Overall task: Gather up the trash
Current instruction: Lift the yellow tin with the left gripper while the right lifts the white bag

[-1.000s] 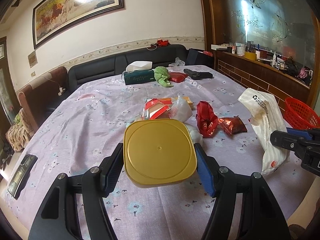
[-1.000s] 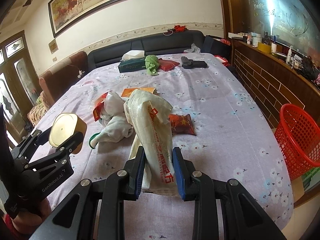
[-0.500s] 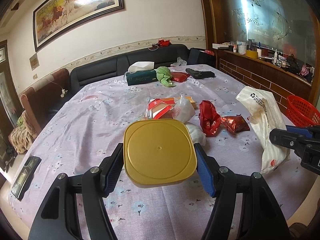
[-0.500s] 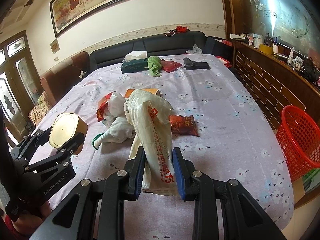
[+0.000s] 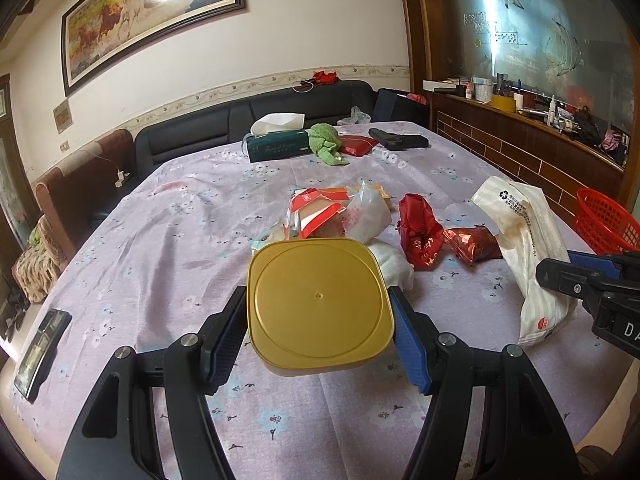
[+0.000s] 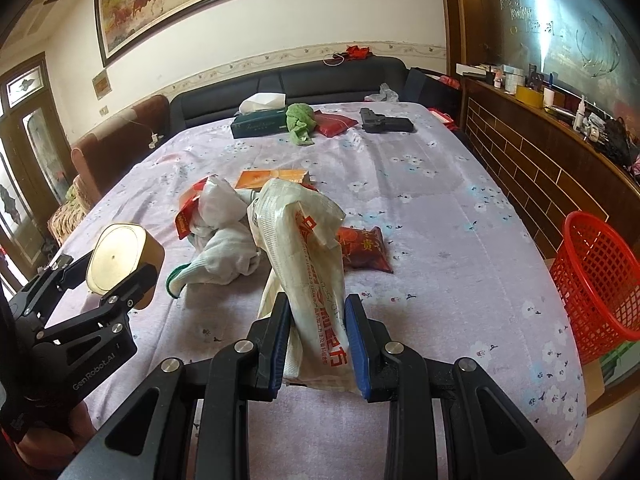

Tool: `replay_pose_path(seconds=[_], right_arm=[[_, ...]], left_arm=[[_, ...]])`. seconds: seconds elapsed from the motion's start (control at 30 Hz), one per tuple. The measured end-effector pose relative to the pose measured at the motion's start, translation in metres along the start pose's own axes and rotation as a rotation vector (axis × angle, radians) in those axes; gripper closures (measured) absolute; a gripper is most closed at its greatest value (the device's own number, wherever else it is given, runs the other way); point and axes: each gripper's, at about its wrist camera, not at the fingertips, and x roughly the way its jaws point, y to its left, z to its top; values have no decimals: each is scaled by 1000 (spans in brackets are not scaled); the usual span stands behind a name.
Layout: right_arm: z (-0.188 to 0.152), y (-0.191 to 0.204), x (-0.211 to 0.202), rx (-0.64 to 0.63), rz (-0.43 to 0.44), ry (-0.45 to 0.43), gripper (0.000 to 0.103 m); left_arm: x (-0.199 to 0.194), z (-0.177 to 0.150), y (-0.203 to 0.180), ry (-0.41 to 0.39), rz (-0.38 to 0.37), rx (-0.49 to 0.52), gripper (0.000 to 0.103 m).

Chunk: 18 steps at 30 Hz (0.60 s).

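My left gripper (image 5: pixel 318 320) is shut on a gold square container (image 5: pixel 318 304) and holds it above the table; it also shows in the right wrist view (image 6: pixel 120 258). My right gripper (image 6: pixel 318 332) is shut on a white plastic bag with red print (image 6: pixel 304 256), held upright; it shows in the left wrist view (image 5: pixel 524 240). A heap of trash lies mid-table: red wrappers (image 5: pixel 418 232), a small red packet (image 6: pixel 362 250), a white cloth (image 6: pixel 224 256) and an orange packet (image 6: pixel 272 178). A red basket (image 6: pixel 596 276) stands off the table's right edge.
A lilac flowered cloth covers the table (image 6: pixel 440 200). At its far end lie a tissue box (image 6: pixel 258 122), a green cloth (image 6: pixel 300 120), a red pouch (image 6: pixel 336 124) and a black pistol-shaped object (image 6: pixel 384 122). A phone (image 5: pixel 42 340) lies at the left edge. A sofa runs behind.
Both grippers keep their hold. The views shift only slightly; the held container and bag stay in much the same place above the table.
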Motion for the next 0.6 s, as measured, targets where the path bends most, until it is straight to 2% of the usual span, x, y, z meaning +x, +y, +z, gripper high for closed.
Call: replay_pose_path(seconds=[0.23, 0.6], right_arm=[[1, -5, 6, -8, -31, -7, 73], [2, -21, 10, 23, -25, -8, 73]], left_arm=[[10, 0, -2, 20, -5, 2, 37], [14, 6, -18, 36, -35, 20, 37]])
